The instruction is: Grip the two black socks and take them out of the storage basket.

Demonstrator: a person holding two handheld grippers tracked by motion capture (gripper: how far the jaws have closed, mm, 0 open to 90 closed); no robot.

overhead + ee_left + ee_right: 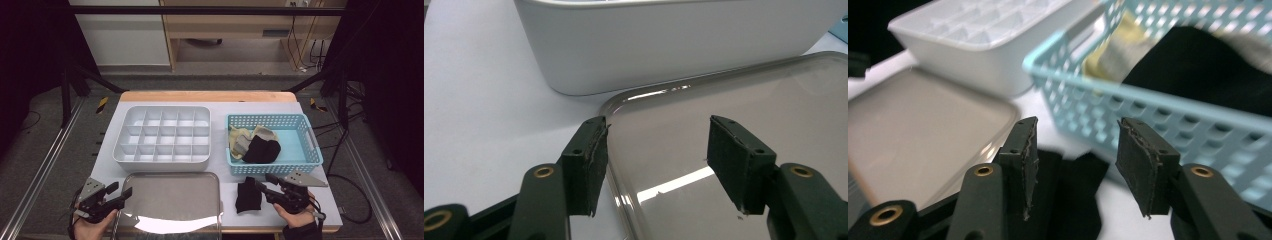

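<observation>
Black sock [248,196] lying on worktop [220,107], lower right; right tongs [263,188] apart beside it, left tongs [118,192] apart, idle. Next, likely: regrasp sock, carry onto tray [170,196].

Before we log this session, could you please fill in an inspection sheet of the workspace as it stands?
Surface: white table top with a wooden far edge.
Job's things: black sock lies flat on the table before the blue basket; more socks, black and yellow-grey, lie inside the basket.
Other items: white divided organiser, compartments bare; metal tray, bare.
Clutter: nothing seen.
Grippers: left gripper open over the tray's left edge, holding nothing; right gripper open beside the black sock, pads apart from it.
Cables: dark cables on the floor to the right.
Surroundings: grey floor, wooden furniture behind, metal rails.
</observation>
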